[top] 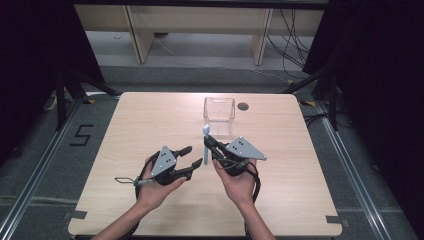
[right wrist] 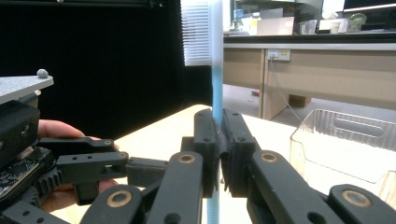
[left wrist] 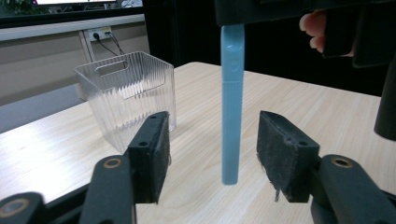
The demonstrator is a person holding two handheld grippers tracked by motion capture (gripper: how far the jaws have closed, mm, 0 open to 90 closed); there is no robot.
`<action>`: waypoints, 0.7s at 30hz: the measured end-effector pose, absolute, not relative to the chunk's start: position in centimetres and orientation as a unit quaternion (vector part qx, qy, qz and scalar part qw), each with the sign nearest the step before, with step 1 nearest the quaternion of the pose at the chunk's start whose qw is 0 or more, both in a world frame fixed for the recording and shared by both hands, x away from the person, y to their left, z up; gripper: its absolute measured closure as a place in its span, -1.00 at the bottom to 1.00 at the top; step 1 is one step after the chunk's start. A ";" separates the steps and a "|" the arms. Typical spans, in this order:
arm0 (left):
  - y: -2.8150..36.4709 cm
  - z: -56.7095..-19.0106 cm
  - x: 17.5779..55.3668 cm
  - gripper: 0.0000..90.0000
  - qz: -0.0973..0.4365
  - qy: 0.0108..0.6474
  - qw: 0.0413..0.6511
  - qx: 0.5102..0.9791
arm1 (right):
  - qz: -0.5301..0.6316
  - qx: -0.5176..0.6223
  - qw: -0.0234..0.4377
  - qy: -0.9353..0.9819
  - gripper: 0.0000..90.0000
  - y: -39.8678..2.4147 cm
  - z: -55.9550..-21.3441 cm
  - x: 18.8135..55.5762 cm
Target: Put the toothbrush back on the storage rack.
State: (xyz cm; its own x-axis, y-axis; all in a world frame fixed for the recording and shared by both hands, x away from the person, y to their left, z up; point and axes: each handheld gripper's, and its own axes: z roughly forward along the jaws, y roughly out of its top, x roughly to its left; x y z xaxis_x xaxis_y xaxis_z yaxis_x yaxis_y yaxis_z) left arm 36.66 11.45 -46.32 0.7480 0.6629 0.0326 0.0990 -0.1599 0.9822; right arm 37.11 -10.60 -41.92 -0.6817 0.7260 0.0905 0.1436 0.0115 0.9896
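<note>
Toothbrush [top: 205,141], light blue, was held upright in the right gripper [top: 209,145] in the high view, near the centre of the wooden table [top: 150,120]. A clear plastic basket [top: 219,109] stood just beyond it, at 12 o'clock from the gripper. The left gripper [top: 191,156] was at 9 o'clock from the toothbrush, jaws spread apart and holding nothing.

From the left gripper view, the blue handle [left wrist: 232,102] hung straight down between the two open black jaws, touching neither pad. Its lower end was above the table. The basket [left wrist: 126,98] stood at 10 o'clock, behind the near jaw.

From the right gripper view, the jaws were closed on the handle [right wrist: 216,93], which rose vertically. White bristles [right wrist: 195,32] pointed to 9 o'clock at the top. The left gripper [right wrist: 140,170] lay at 8 o'clock, and the basket [right wrist: 345,144] at 3 o'clock.
</note>
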 end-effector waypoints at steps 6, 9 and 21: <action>12.1 -46.7 36.7 -0.10 0.238 0.268 0.591 0.723 | 0.625 0.327 0.234 0.669 0.91 -10.9 -41.8 37.1; 12.5 -46.9 36.7 -0.11 0.240 0.272 0.587 0.724 | 0.624 0.326 0.245 0.666 0.91 -11.1 -41.7 37.1; 14.4 -47.4 36.6 -0.12 0.247 0.290 0.574 0.725 | 0.622 0.332 0.248 0.664 0.91 -11.7 -41.8 37.3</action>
